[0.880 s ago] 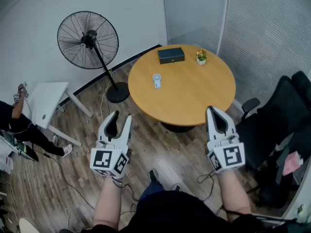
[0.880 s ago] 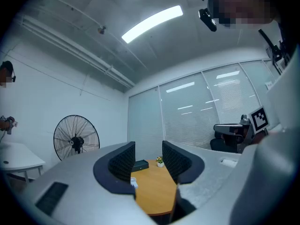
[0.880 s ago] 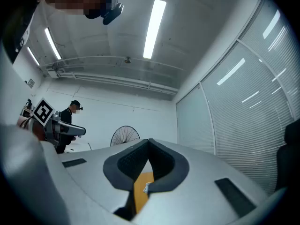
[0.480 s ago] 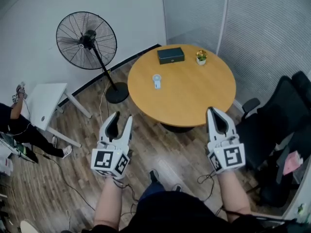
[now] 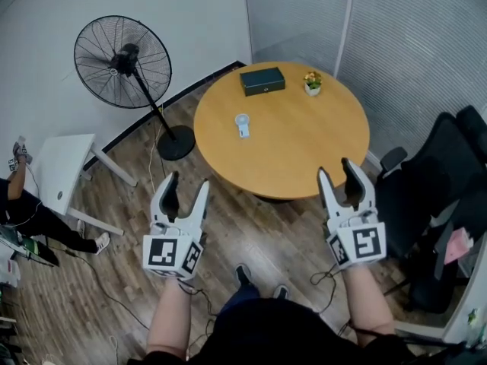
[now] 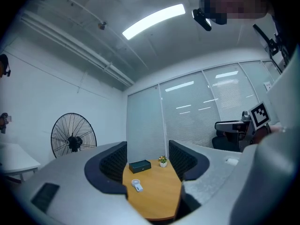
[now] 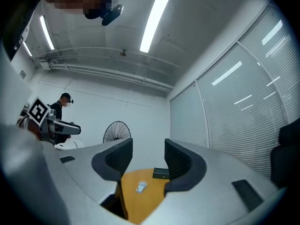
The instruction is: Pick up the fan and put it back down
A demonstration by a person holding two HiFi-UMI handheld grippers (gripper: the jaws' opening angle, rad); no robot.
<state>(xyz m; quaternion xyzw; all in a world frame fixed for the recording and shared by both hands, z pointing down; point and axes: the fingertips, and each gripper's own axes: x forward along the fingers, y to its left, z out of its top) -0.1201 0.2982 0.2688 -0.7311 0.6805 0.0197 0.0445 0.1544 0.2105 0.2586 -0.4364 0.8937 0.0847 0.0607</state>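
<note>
Round table (image 5: 297,154) in all views

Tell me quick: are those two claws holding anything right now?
Left gripper: open, nothing between its jaws.
Right gripper: open, nothing between its jaws.

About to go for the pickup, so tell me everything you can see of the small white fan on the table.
The small white fan looks like plastic, with a round head and a short handle. It lies flat on the round wooden table, left of its middle, with the handle toward the near edge, apart from the dark box. Only the tabletop touches it. The blades are too small to make out.
</note>
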